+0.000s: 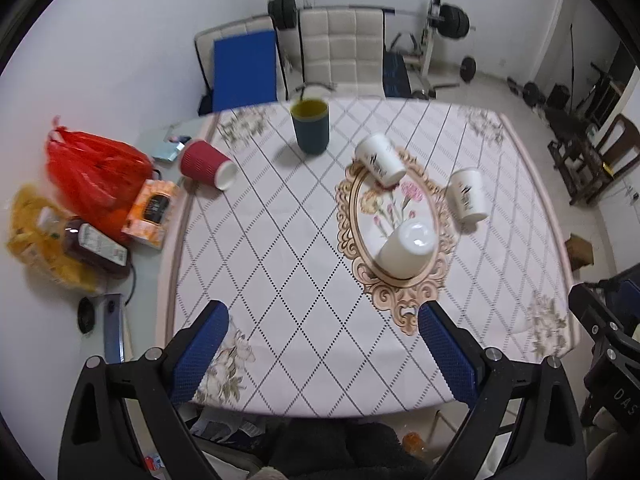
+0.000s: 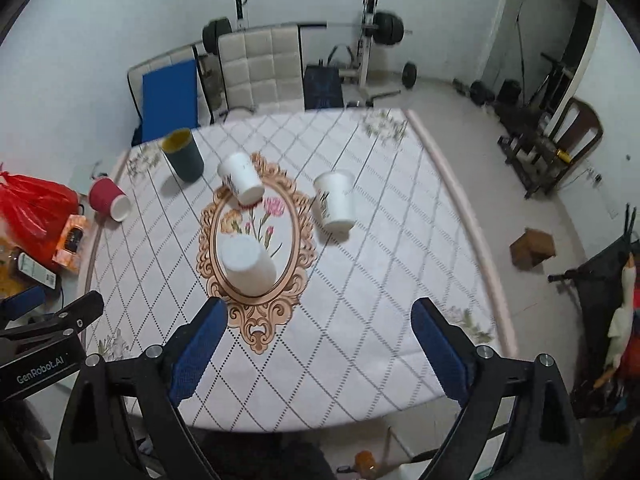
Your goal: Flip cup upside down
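Observation:
Several cups stand on a diamond-patterned tablecloth (image 1: 288,240). A dark blue cup (image 1: 310,126) with a yellow inside stands upright at the far side, also in the right wrist view (image 2: 184,156). A red paper cup (image 1: 206,164) (image 2: 109,200) lies on its side at the left edge. Three white cups are bottom up: one on the oval flower print (image 1: 408,250) (image 2: 248,266), one behind it (image 1: 380,158) (image 2: 242,178), one to the right (image 1: 468,196) (image 2: 336,202). My left gripper (image 1: 322,320) and right gripper (image 2: 318,314) are open and empty over the near edge.
A red plastic bag (image 1: 94,168), a yellow bag, a dark bottle (image 1: 96,246) and an orange packet (image 1: 152,210) lie left of the cloth. A padded chair (image 1: 340,54) and weight equipment stand behind the table. A cardboard box (image 2: 534,248) sits on the floor at right.

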Demonstrator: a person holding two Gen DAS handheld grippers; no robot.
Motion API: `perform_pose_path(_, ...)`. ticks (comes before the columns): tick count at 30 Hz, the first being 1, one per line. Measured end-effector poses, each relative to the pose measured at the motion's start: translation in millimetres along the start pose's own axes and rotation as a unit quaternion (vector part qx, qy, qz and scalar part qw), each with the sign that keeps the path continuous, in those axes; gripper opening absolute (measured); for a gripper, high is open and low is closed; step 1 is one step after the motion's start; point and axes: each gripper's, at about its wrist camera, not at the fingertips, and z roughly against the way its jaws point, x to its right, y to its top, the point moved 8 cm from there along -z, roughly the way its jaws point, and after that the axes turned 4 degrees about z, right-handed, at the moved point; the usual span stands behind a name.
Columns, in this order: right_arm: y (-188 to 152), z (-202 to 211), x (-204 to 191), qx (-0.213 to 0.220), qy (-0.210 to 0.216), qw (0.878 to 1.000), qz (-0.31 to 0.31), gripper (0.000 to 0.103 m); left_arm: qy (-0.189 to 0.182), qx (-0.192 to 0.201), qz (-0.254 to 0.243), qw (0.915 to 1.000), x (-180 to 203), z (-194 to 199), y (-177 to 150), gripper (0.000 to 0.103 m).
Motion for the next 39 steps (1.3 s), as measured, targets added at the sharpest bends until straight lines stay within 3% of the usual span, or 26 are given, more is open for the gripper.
perform_pose_path(9, -2, 123, 18, 0.066, 0.005, 0.997, 0.026, 0.101, -0.007, 0.064, 0.012, 0.9978, 2, 98, -14, 0.101)
perform_pose_path(18, -6, 199, 28, 0.096, 0.019, 0.995, 0.027, 0.101, -0.012, 0.094, 0.027, 0.9951, 5, 151, -22, 0.101)
perform_pose_path(25, -10, 223, 31, 0.104, 0.023, 0.994, 0.028, 0.101, -0.013, 0.117, 0.028, 0.9927, 8, 173, -22, 0.101)
perform_pose_path(39, -3, 219, 23, 0.103, 0.029, 0.994, 0.040, 0.101, -0.010, 0.105, 0.038, 0.9937, 2, 171, -29, 0.101)
